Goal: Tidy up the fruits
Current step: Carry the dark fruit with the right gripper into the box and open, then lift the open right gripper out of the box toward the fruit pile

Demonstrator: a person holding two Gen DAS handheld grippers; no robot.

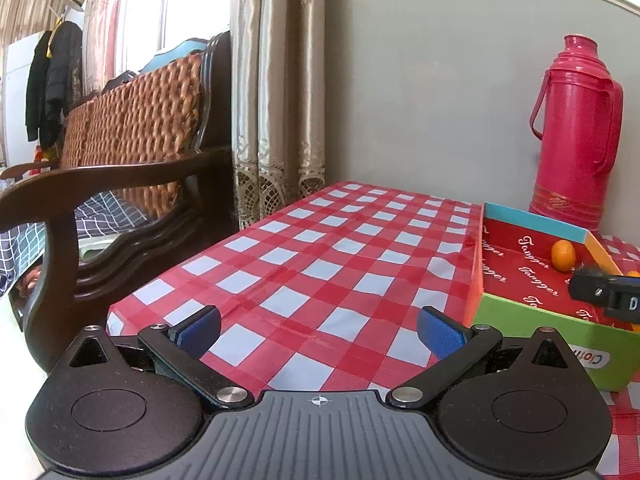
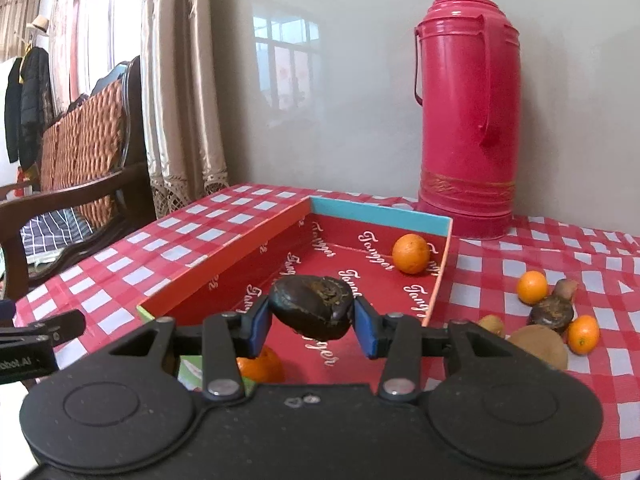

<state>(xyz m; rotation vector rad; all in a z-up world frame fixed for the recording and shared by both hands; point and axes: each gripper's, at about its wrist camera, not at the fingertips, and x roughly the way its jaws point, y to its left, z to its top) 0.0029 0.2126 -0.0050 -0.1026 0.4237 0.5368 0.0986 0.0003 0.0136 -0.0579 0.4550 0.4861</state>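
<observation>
Left wrist view: your left gripper (image 1: pixel 318 330) stood wide open with nothing between its blue pads, over the checked bench (image 1: pixel 320 248). The box (image 1: pixel 532 320) lay to its right, holding an orange (image 1: pixel 563 255); a red flask (image 1: pixel 576 128) stood behind.

Right wrist view: your right gripper (image 2: pixel 312 322) was part open above the box (image 2: pixel 224 256). A dark fruit (image 2: pixel 312 306) sat between the pads, left pad touching; a firm grip could not be confirmed. One orange (image 2: pixel 411 253) lay in the far corner, another (image 2: pixel 260 366) below the gripper. More fruit (image 2: pixel 548 312) lay loose on the bench, right of the box.
</observation>
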